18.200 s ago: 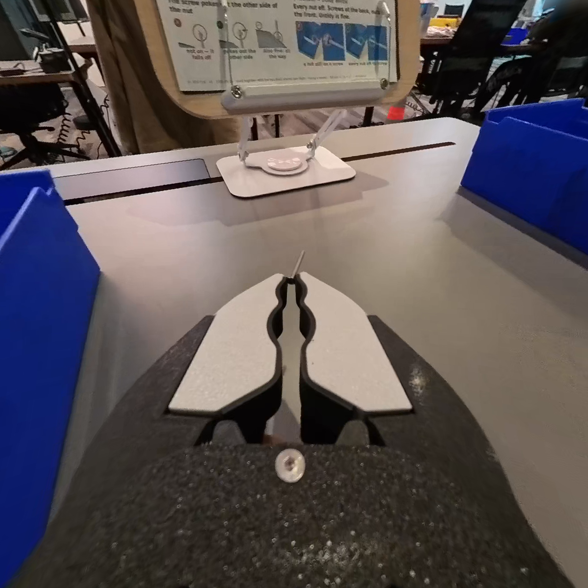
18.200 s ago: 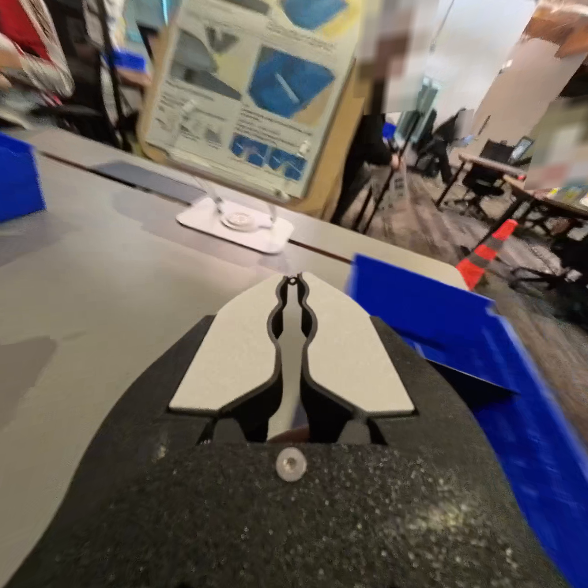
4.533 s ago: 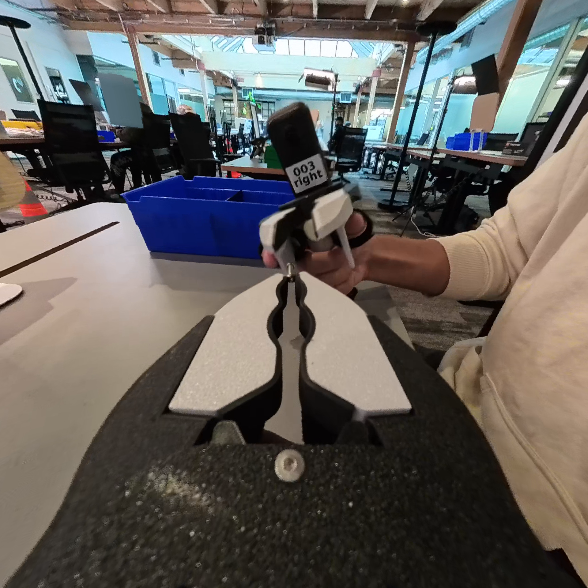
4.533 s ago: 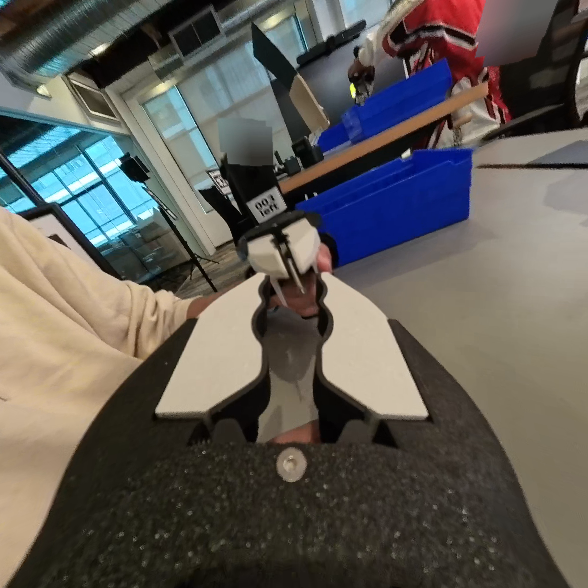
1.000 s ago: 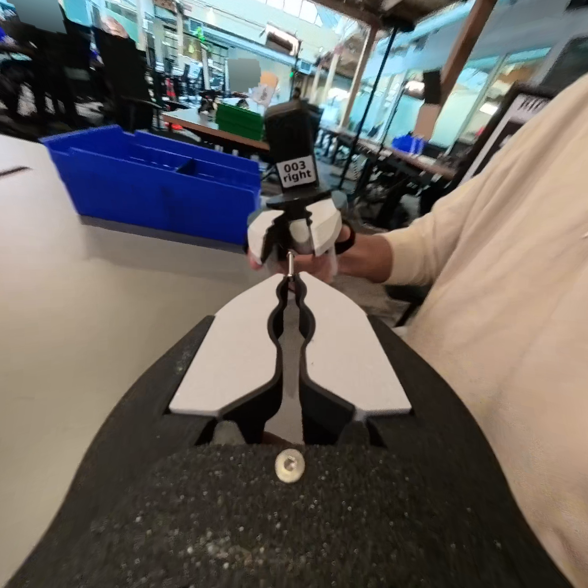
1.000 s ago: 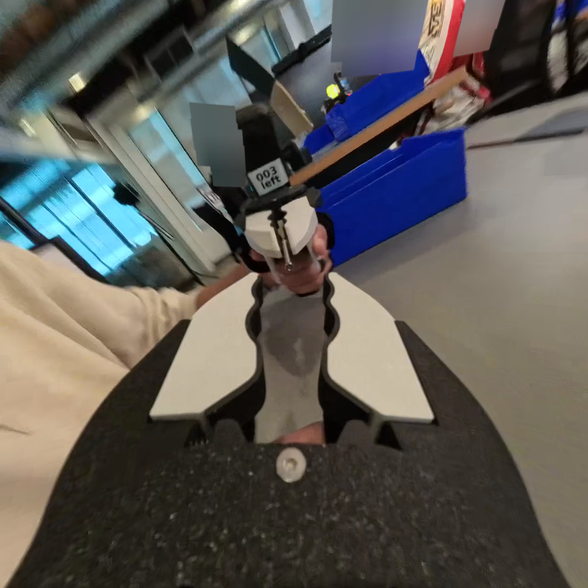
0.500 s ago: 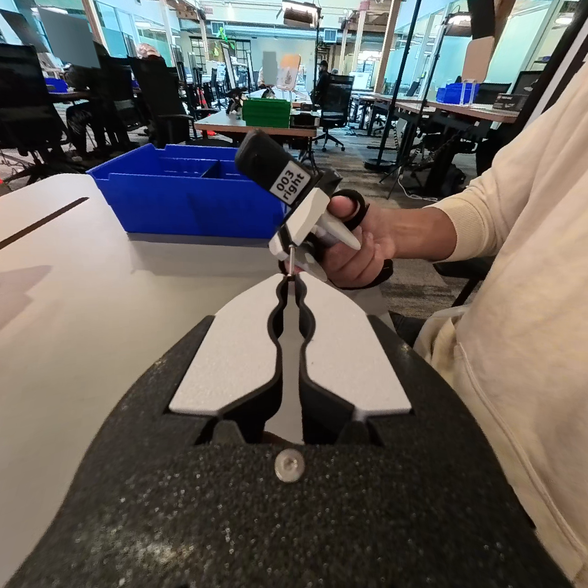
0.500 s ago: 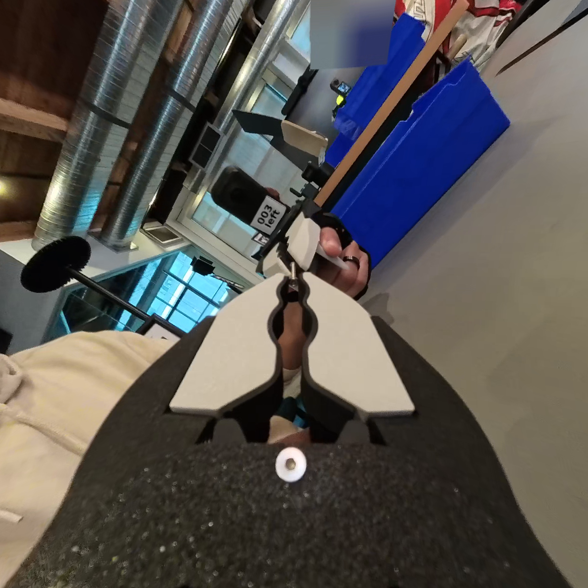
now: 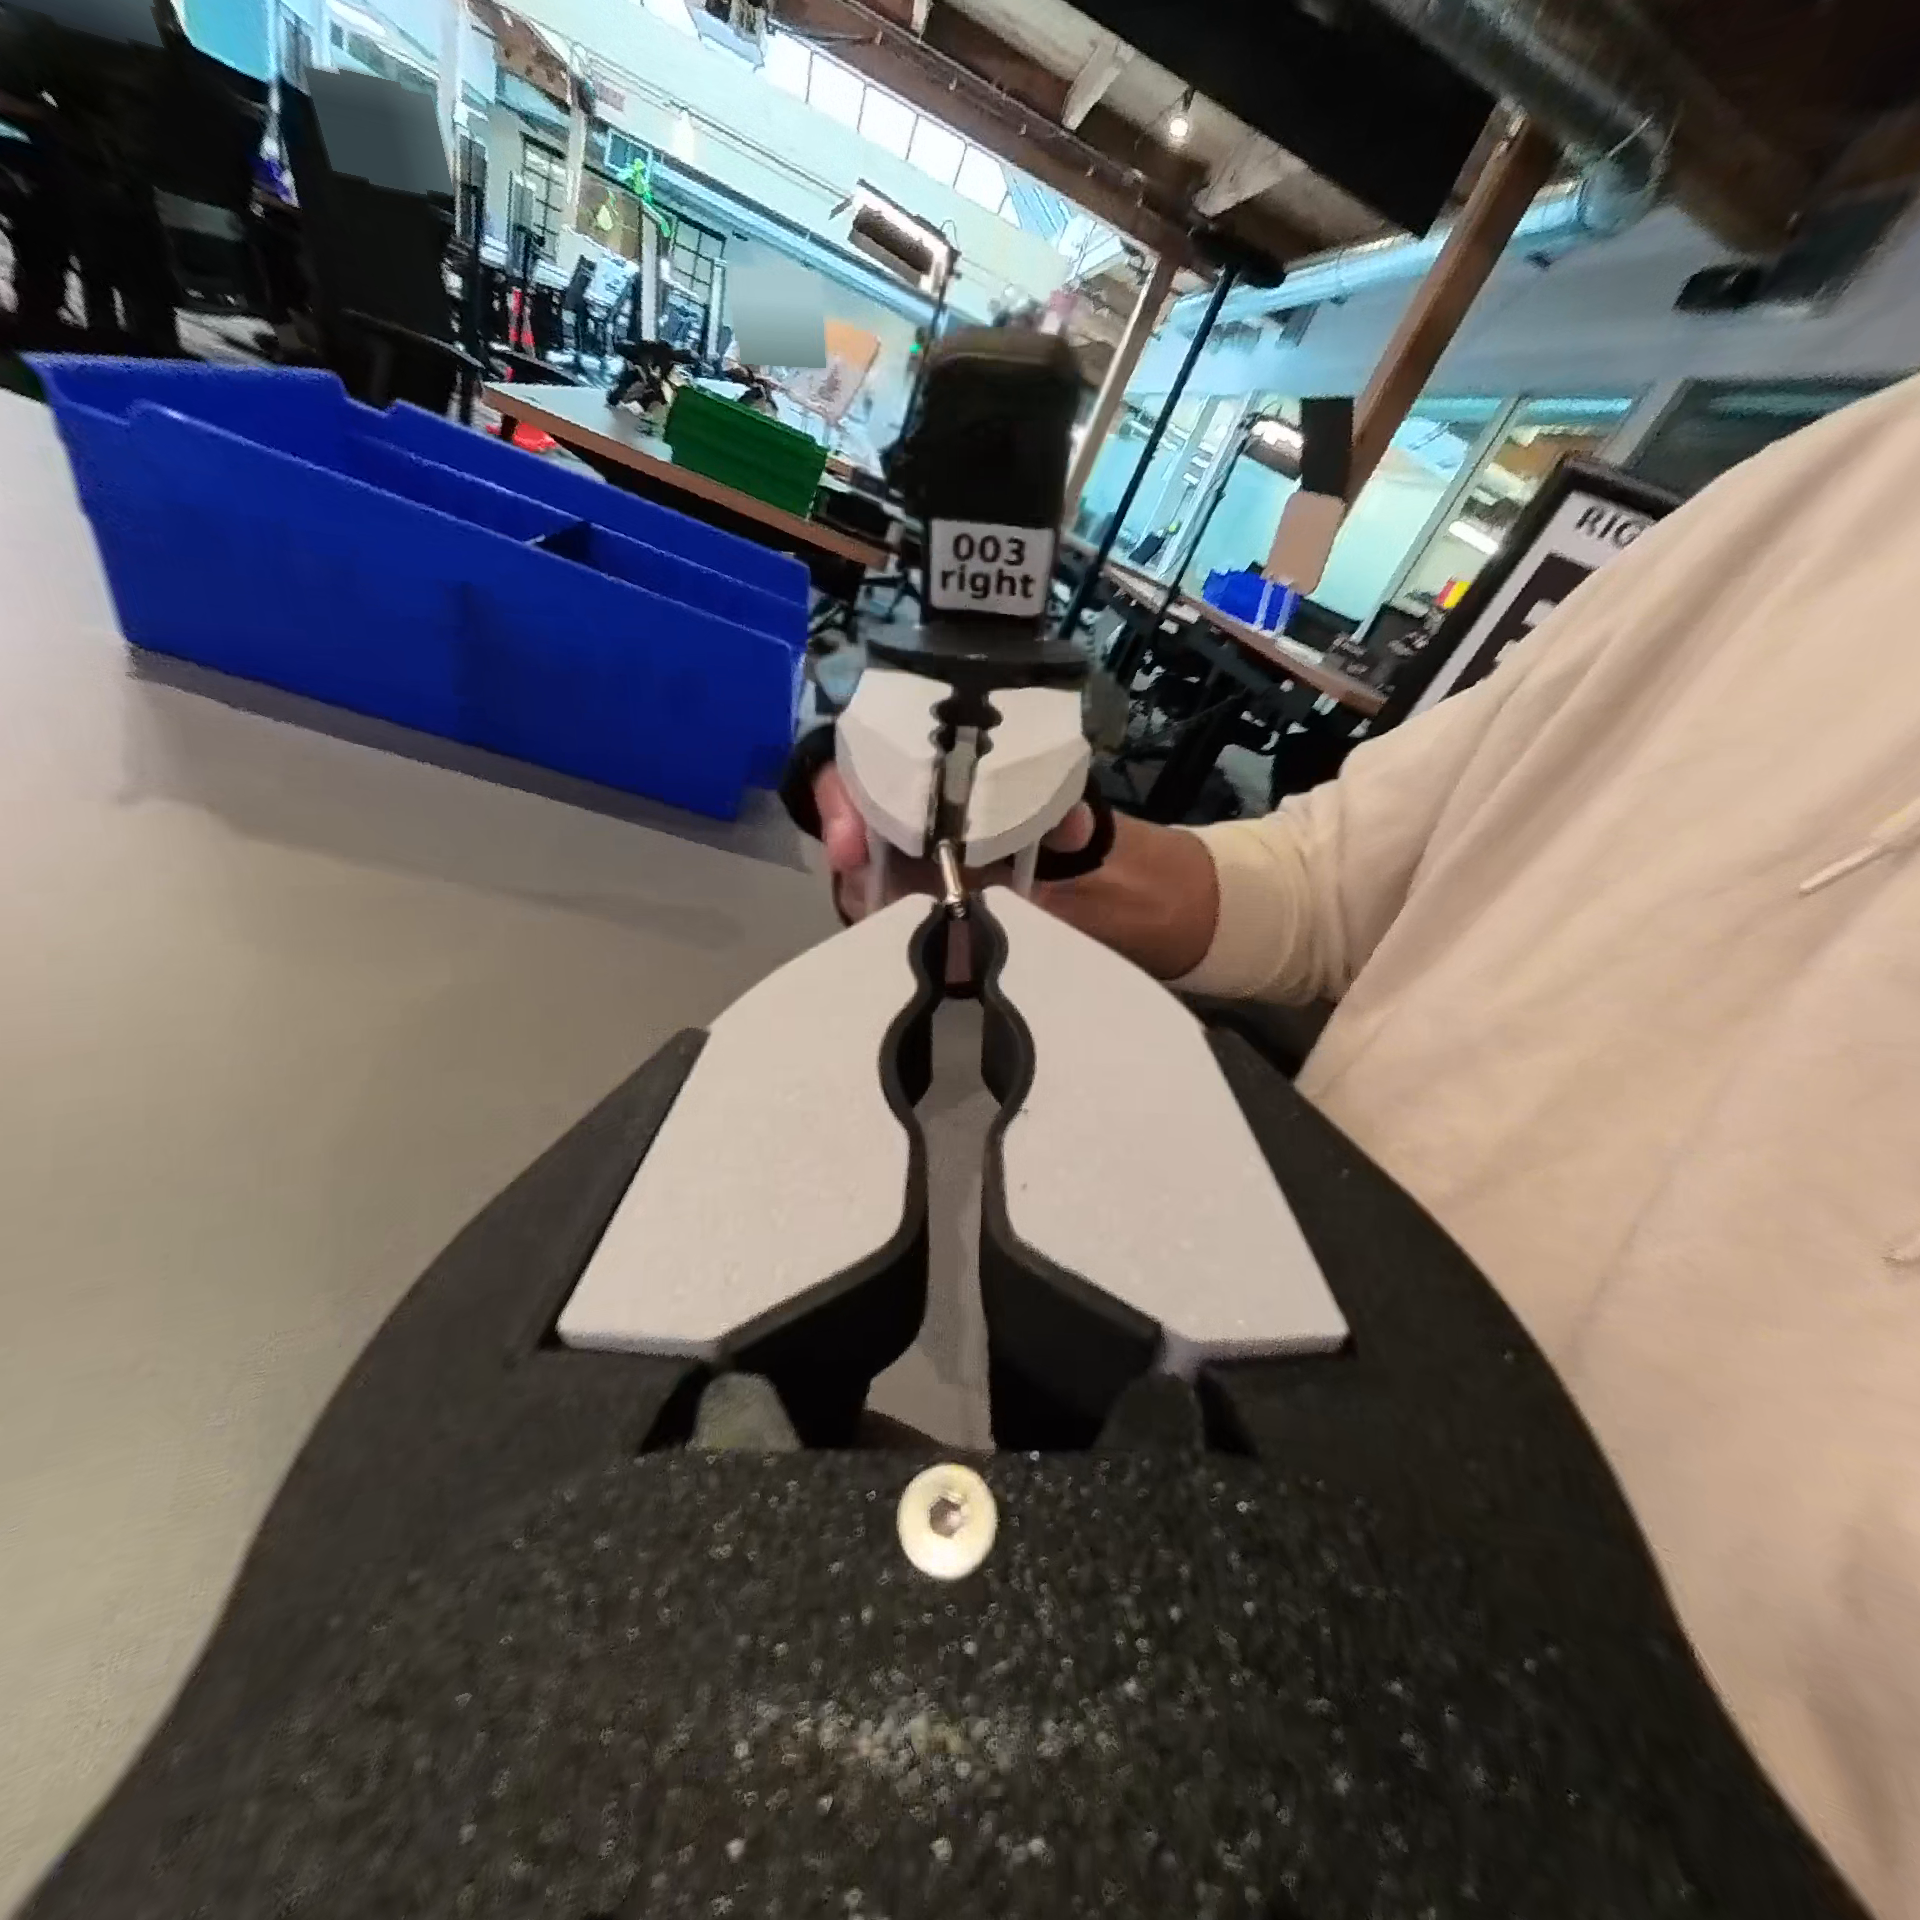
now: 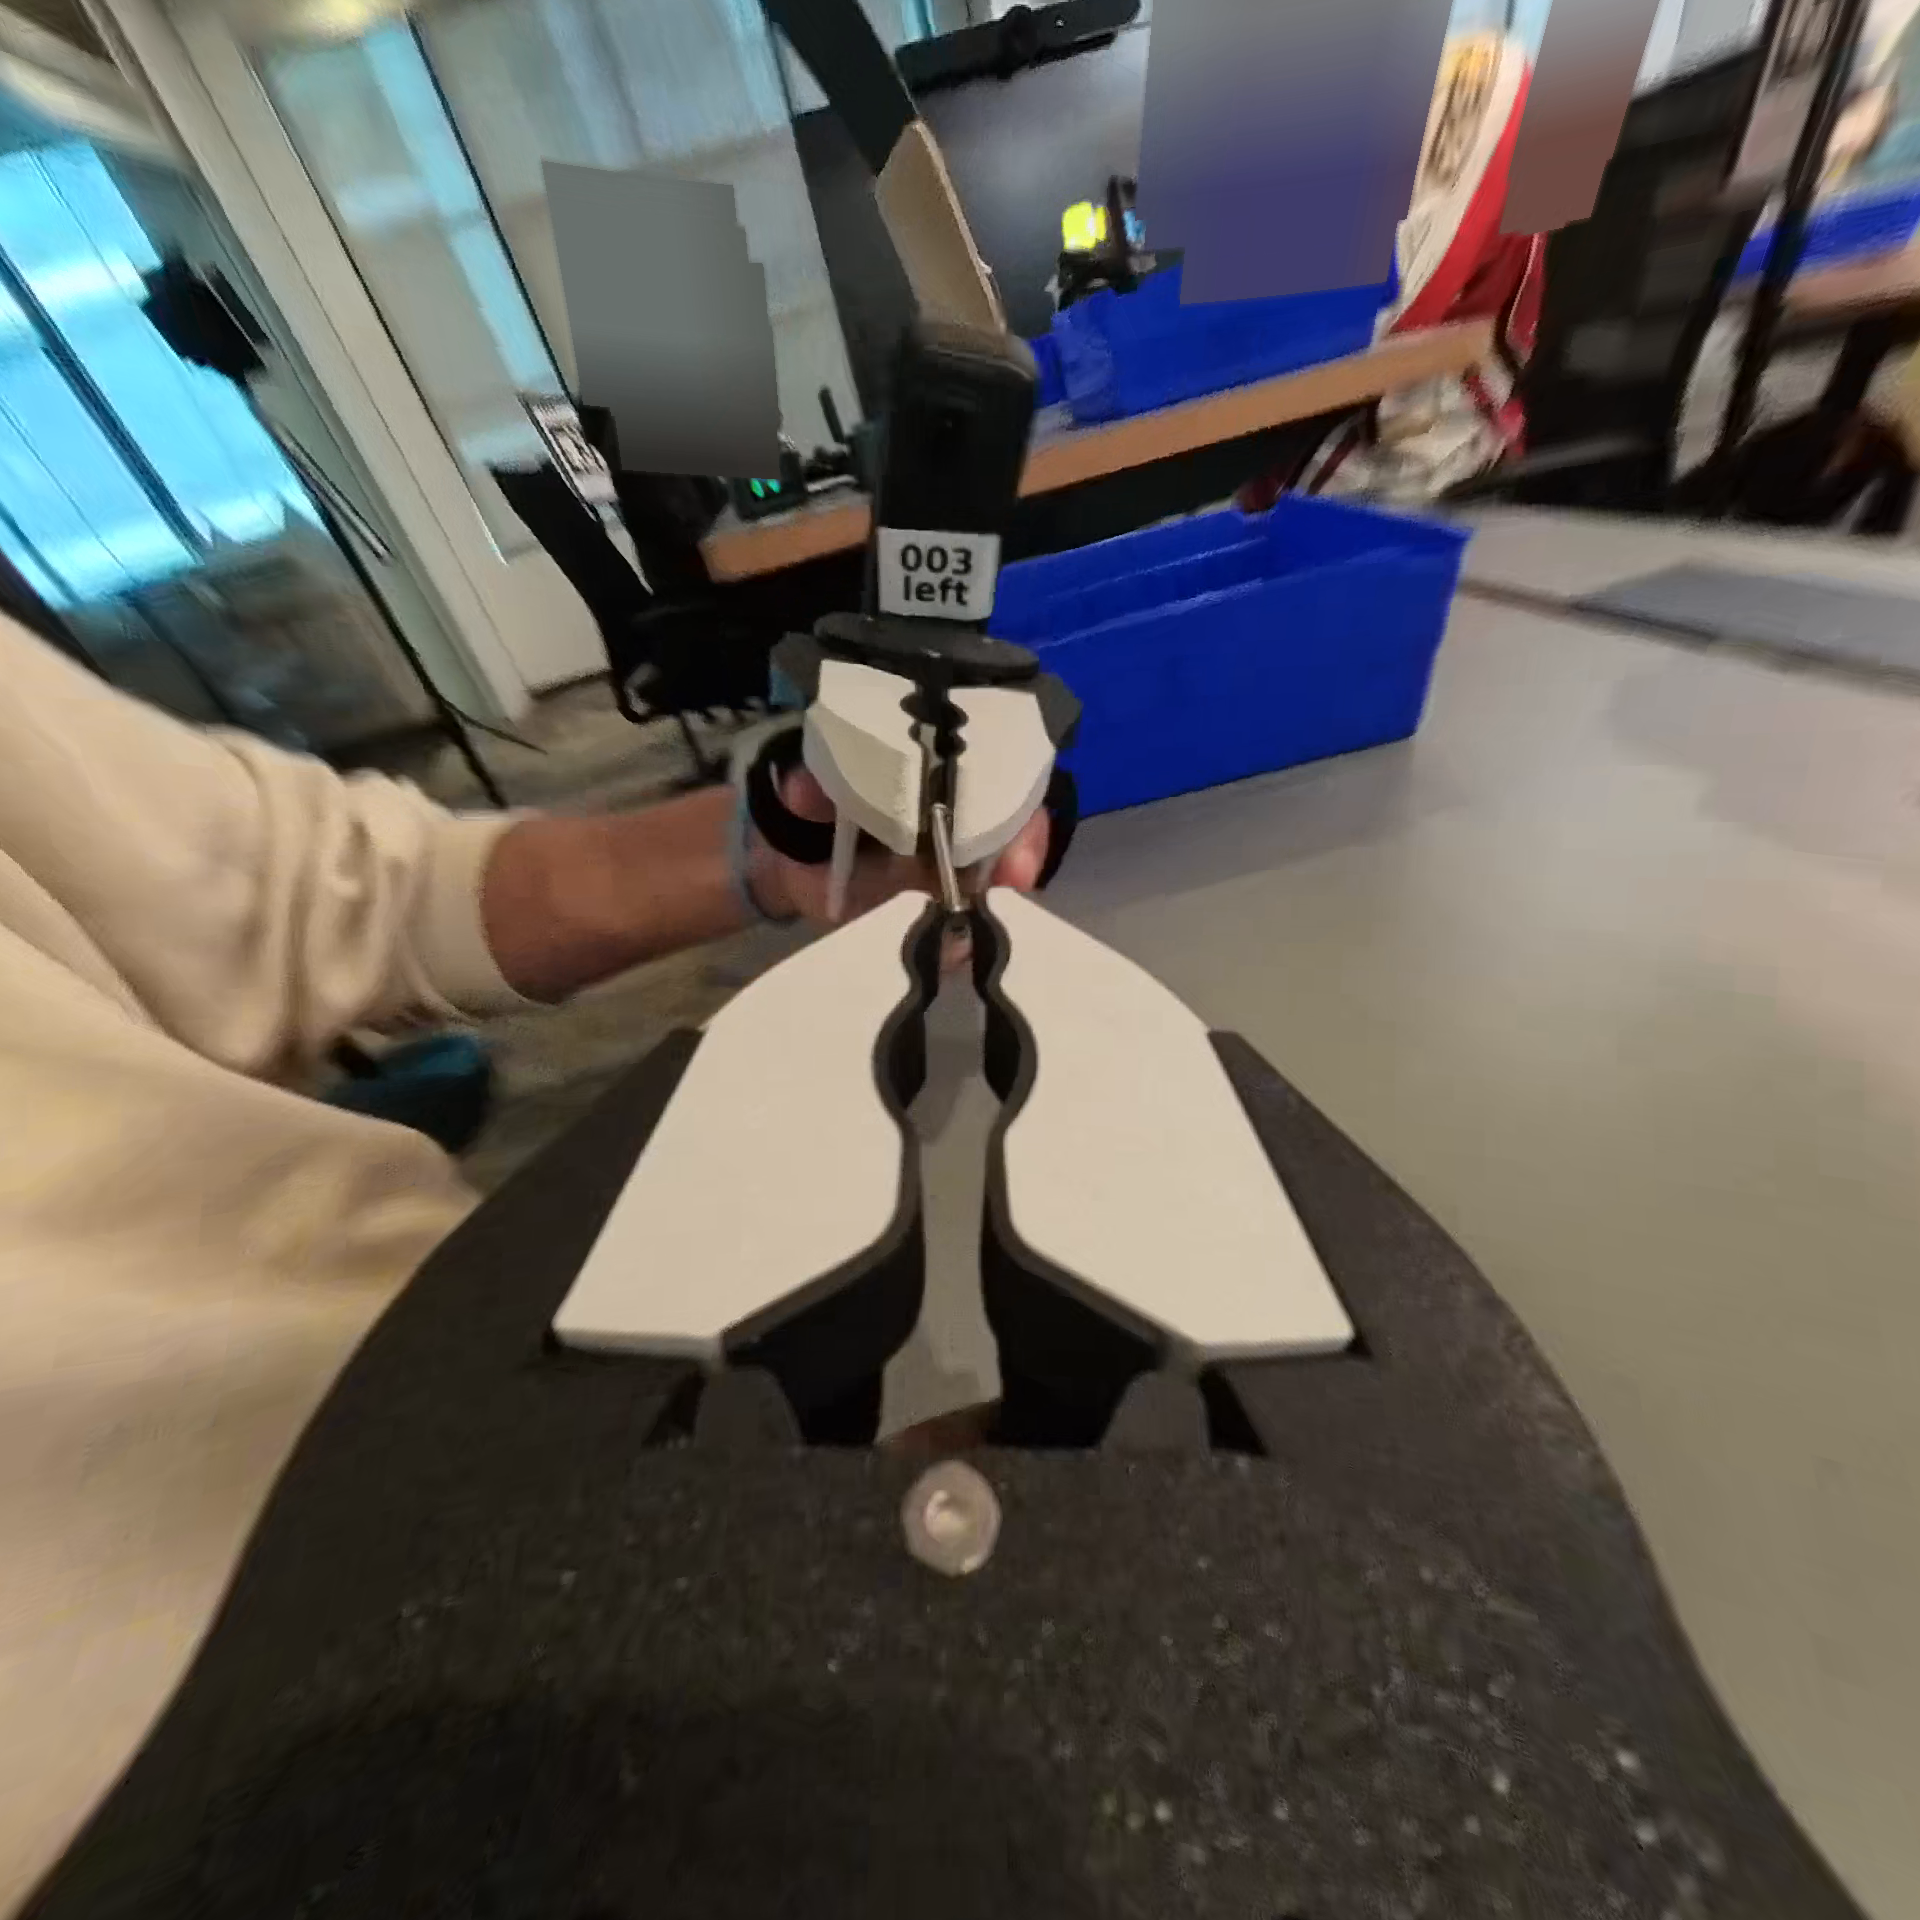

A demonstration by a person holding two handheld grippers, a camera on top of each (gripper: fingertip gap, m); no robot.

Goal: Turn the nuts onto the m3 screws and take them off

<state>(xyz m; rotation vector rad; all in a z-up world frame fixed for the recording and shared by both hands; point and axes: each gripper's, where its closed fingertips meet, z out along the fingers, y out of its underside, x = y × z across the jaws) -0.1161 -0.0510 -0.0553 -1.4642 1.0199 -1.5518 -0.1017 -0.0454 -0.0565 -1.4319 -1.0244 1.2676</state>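
Jaws of left gripper [image 9: 954, 912] clamp screw [image 9: 948, 875] head; right gripper [image 10: 954, 916] jaws pinch nut [image 10: 957, 914]; worktop [image 10: 1558, 987] bare alongside.

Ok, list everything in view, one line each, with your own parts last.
table: one, grey, under both grippers
blue bins: two, one at the table's right end, one at its left end
green crates: a stack, on a background desk
screw: one, silver, spanning between the two grippers' tips
nut: one, small, at the right gripper's tips on the screw's end; detail too small to tell
sleeves: cream, on the person's arms in both views
hands: two, right and left, each holding a gripper handle
left gripper: white fingers, shut on the screw
right gripper: white fingers, shut on the nut
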